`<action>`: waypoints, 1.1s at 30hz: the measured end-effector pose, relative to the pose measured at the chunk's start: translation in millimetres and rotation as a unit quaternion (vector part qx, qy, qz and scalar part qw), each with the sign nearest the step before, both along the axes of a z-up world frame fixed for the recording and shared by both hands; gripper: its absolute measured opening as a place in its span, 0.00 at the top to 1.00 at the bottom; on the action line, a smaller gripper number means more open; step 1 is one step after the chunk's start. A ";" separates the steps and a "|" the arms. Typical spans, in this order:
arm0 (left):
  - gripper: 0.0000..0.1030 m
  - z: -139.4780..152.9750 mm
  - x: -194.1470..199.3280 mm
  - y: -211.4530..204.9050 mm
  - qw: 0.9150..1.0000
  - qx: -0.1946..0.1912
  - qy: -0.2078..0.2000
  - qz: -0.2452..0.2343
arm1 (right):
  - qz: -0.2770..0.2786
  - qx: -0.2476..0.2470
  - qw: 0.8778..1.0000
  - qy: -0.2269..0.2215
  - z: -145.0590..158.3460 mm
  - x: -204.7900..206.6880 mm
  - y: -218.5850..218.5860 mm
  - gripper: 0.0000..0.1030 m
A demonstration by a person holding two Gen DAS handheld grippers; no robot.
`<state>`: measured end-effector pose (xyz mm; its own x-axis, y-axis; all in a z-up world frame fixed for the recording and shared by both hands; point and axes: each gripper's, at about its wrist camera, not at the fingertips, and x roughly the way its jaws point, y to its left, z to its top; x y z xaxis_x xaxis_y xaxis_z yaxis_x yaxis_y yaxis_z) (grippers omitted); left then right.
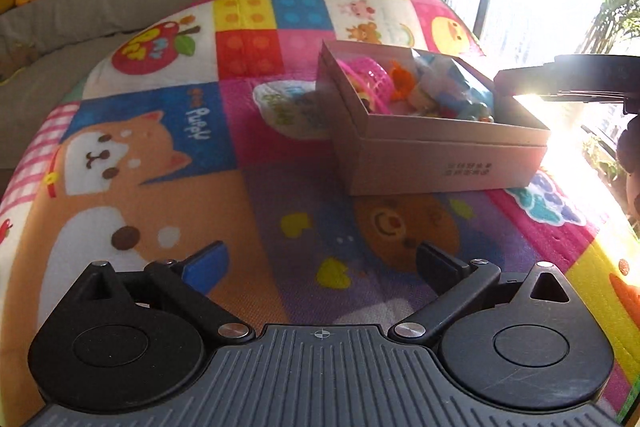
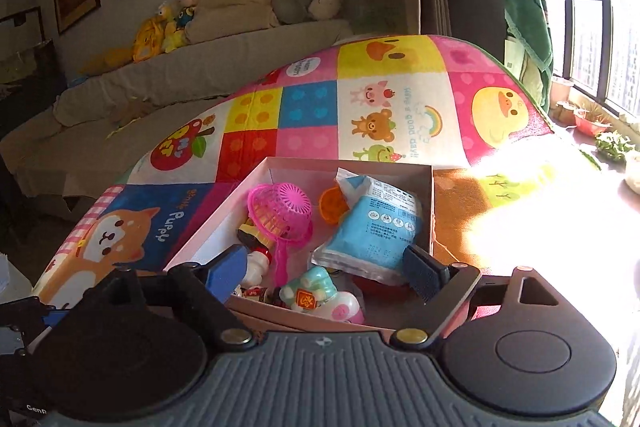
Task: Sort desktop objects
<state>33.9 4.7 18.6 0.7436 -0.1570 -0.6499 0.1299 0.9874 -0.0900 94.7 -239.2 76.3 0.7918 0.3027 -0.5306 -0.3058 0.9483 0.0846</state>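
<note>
Both grippers spread and empty: right gripper poised over the box, where the soft, light blue pouch between its fingers invites an edge pinch; left gripper waits short of it.

Right gripper low in view, jaws spread wide, nothing between the pads, poised over the near end of an open cardboard box. Inside the box: pink toy strainer at ten o'clock from the gripper, orange piece at twelve, blue-and-white packet at one, resting against the right wall. Mint-green toy just beyond the near wall, small figurine beside the left finger. Box standing on a bright patchwork play mat. Sofa with plush toys at eleven, sunlit window at two.
</note>
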 end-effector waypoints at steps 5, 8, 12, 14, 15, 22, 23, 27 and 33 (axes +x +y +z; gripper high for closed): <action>0.00 -0.1 -5.1 0.5 1.000 -0.008 0.004 0.004 | -0.003 -0.001 0.997 0.075 -12.8 25.1 7.2 0.34; 0.00 6.0 -9.0 2.1 1.000 -0.010 -0.004 0.004 | -0.002 0.013 0.992 0.122 -19.3 45.9 13.1 0.42; 0.00 12.6 -10.7 4.9 1.000 -0.018 -0.014 0.006 | 0.008 0.012 0.989 0.150 -19.9 64.8 28.9 0.52; 0.00 13.7 -11.3 6.1 1.000 -0.020 -0.015 0.006 | 0.012 0.027 0.988 0.150 -14.7 69.5 34.5 0.55; 0.00 13.9 -11.7 6.6 1.000 -0.021 -0.015 0.006 | 0.010 0.036 0.990 0.139 -10.4 70.5 35.7 0.55; 0.00 10.0 -13.1 13.0 1.000 -0.025 -0.011 0.015 | -0.040 0.085 0.992 0.090 13.1 87.9 27.1 0.46; 0.00 8.6 -13.2 14.5 1.000 -0.024 -0.010 0.018 | -0.042 0.087 0.992 0.081 15.4 84.6 23.9 0.43; 0.00 0.2 -11.3 18.7 0.999 -0.014 0.000 0.035 | -0.039 0.088 0.995 0.042 20.5 55.6 13.0 0.29; 0.00 -8.1 -14.3 13.7 1.000 -0.003 0.003 0.023 | 0.008 0.043 0.999 0.001 3.2 -21.9 15.2 0.02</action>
